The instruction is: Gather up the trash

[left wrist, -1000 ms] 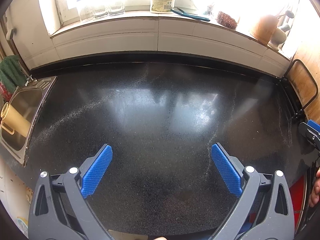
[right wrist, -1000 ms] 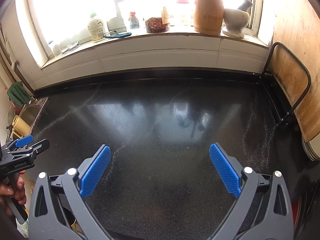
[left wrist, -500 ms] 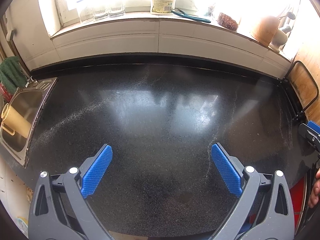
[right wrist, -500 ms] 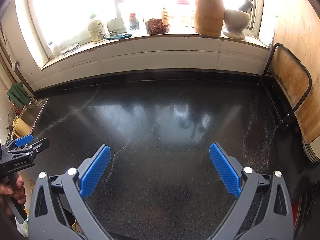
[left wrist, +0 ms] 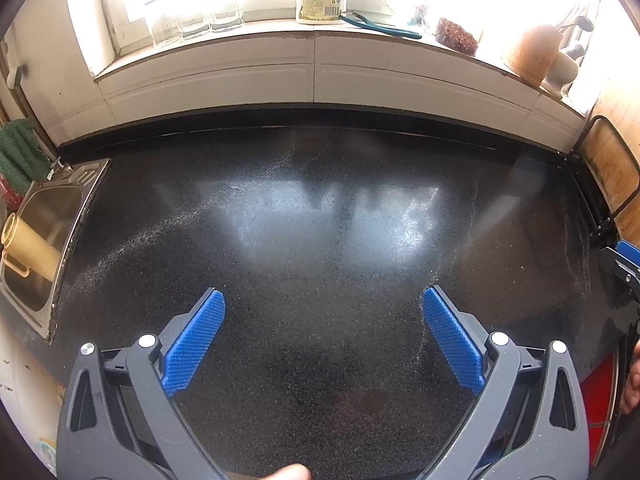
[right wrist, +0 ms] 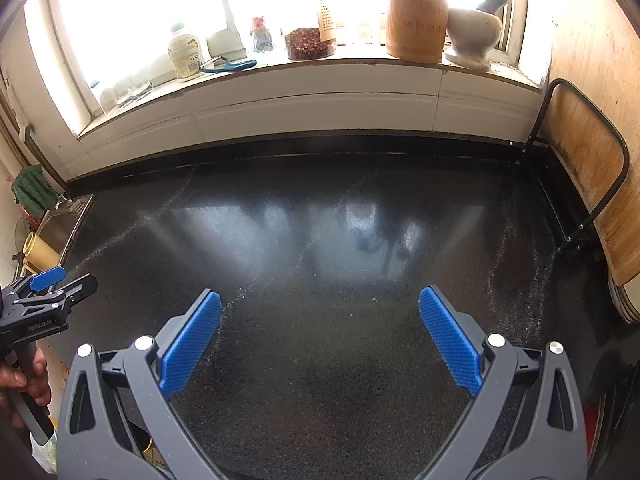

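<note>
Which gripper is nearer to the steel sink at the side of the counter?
Left. The left gripper hovers over the counter beside the sink; the right gripper is farther, with the left one between it and the sink.

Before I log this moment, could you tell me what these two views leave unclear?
- Window sill items: glare washes out the clear glasses in the left view.
- Steel sink: cut by the left edge.
- Red object, left view: hidden behind the black speckled countertop edge.
- Trash: none discernible in either view.
- Right gripper: open, empty.
</note>
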`<state>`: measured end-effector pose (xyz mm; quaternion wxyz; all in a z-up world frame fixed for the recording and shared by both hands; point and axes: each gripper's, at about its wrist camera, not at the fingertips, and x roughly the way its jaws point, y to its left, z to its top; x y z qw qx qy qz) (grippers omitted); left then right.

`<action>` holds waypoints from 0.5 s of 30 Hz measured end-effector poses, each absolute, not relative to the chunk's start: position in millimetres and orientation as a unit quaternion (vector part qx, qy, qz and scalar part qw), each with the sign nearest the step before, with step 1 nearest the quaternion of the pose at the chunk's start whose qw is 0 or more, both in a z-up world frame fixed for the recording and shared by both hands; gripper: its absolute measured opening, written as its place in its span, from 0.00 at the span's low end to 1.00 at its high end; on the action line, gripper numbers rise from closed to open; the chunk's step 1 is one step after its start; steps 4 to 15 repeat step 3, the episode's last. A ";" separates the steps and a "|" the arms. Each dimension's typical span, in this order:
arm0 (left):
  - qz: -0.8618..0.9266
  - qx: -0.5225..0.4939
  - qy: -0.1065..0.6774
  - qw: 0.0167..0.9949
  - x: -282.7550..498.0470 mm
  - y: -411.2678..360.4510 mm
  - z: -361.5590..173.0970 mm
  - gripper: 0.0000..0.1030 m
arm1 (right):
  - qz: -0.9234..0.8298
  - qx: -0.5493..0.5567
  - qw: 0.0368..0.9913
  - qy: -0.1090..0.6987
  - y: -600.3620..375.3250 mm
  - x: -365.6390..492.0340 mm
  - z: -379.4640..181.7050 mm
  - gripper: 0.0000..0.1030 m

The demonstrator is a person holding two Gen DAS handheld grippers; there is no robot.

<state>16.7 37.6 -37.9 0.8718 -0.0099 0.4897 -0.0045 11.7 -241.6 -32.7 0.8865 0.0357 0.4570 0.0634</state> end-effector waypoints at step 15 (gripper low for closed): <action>-0.003 0.002 0.490 0.872 22.4 36.1 -45.6 0.94 | 0.064 0.034 0.886 0.458 -243.1 15.8 -38.8 0.93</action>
